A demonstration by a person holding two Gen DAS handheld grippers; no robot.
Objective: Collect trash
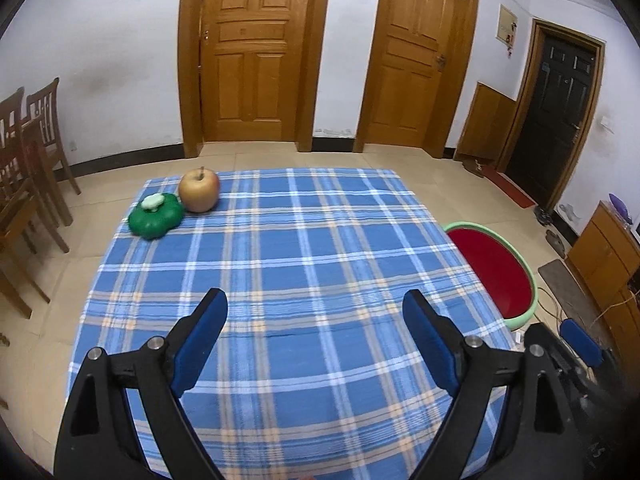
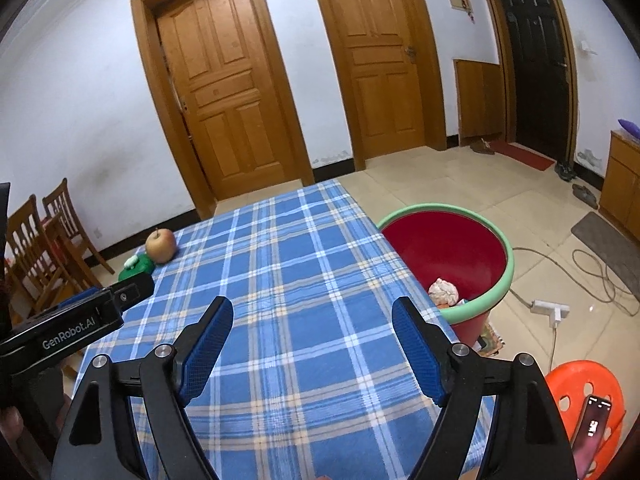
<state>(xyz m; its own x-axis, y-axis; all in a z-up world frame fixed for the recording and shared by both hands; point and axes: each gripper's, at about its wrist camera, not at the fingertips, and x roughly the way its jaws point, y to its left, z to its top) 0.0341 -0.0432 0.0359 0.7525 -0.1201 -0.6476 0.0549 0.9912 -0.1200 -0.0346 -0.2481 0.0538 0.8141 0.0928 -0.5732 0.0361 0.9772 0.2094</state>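
A red bin with a green rim (image 2: 448,252) stands on the floor at the table's right side; it also shows in the left wrist view (image 1: 496,272). Crumpled white trash (image 2: 443,291) lies inside it. An apple (image 1: 199,191) and a green pumpkin-shaped toy (image 1: 156,216) sit at the far left corner of the blue plaid tablecloth (image 1: 304,280); both also show in the right wrist view, apple (image 2: 161,245), toy (image 2: 136,266). My left gripper (image 1: 316,312) is open and empty above the cloth. My right gripper (image 2: 312,316) is open and empty above the cloth.
Wooden chairs (image 1: 28,152) stand left of the table. An orange stool (image 2: 584,400) with a phone (image 2: 592,428) on it is at the near right. A power strip and cables (image 2: 552,308) lie on the floor. Wooden doors (image 1: 252,52) line the far wall.
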